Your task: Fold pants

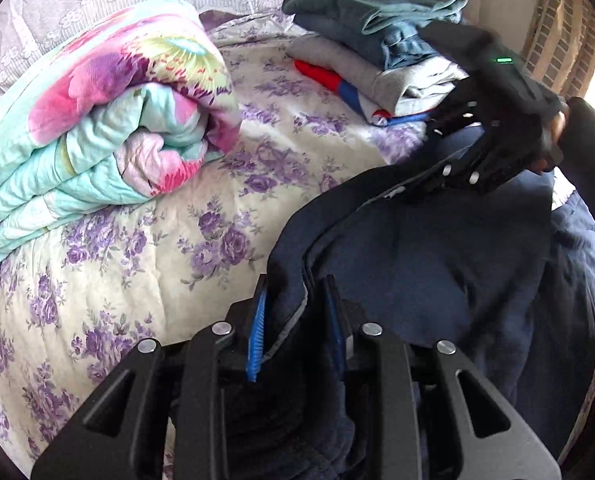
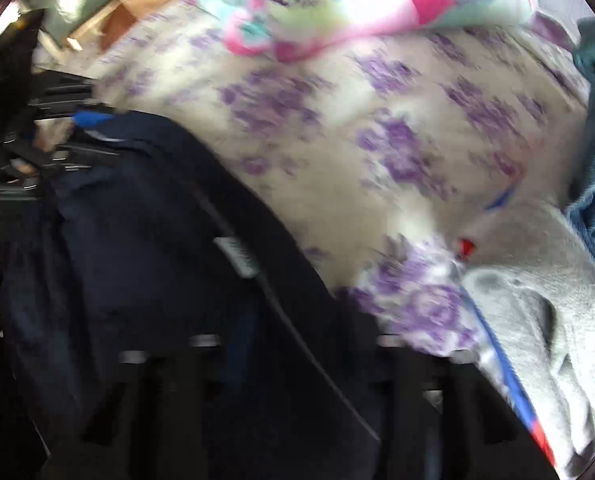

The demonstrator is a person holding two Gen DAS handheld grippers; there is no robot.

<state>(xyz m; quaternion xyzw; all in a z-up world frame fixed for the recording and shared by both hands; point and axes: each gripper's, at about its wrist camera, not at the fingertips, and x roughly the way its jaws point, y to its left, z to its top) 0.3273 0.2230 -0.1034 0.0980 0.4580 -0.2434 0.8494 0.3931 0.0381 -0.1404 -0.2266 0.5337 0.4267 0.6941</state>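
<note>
The bed (image 1: 145, 248), spread with a purple-flowered cover, takes up most of both views. Beside the navy pants (image 1: 437, 264), toward the head of the bed, lies a rolled floral quilt (image 1: 109, 120); beyond the pants, at the far edge, sits a stack of folded clothes (image 1: 381, 44) — teal and denim on top, grey and red-blue below. The pants themselves are heaped at the near edge of the bed, bunched and creased, with a grey-lined edge showing (probably the waistband). No neat fold shows yet, so the folding looks barely begun: the garment still has to be spread flat, legs laid together, then doubled over.

The left hand-held gripper (image 1: 297, 320) is narrowed onto a thick ridge of the pants, its blue pads pressing the cloth from both sides. The right hand-held gripper (image 1: 441, 168) sits at the far side of the pants, next to the stack, closed down tight — it appears to pinch the pants' edge, though its own view is too blurred to confirm that.
</note>
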